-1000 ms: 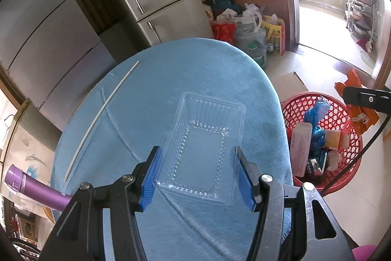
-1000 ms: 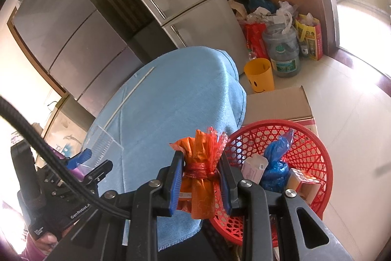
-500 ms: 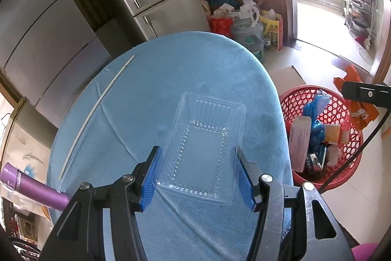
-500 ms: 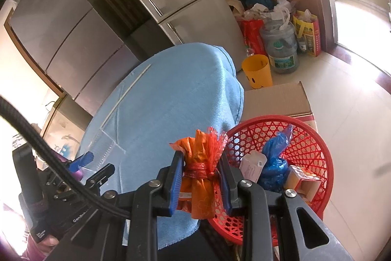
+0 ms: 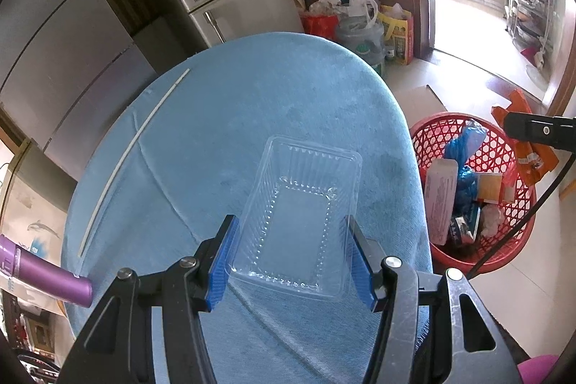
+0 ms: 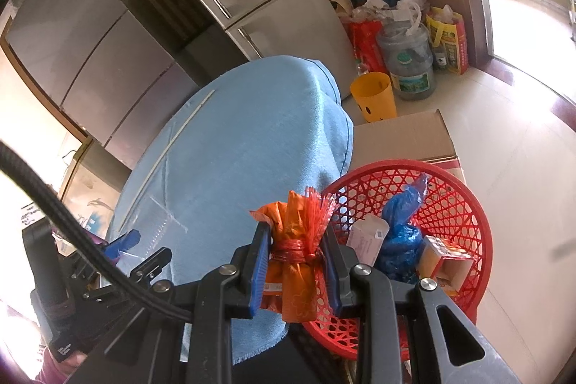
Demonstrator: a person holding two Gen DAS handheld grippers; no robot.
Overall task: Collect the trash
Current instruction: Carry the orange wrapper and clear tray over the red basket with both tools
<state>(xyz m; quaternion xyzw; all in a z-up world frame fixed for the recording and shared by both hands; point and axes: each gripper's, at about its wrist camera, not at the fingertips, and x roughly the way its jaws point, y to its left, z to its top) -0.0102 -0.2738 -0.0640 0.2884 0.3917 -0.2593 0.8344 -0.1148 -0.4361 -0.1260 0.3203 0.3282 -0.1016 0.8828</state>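
The left gripper (image 5: 293, 258) is clamping its blue fingers (image 5: 223, 261) on a clear ribbed plastic tray (image 5: 298, 215) sitting on the blue-clothed bench (image 5: 234, 117). The right gripper (image 6: 297, 263) is pinching a crumpled orange plastic wrapper (image 6: 297, 251) just beside the red woven plastic basket (image 6: 475, 233) holding trash.
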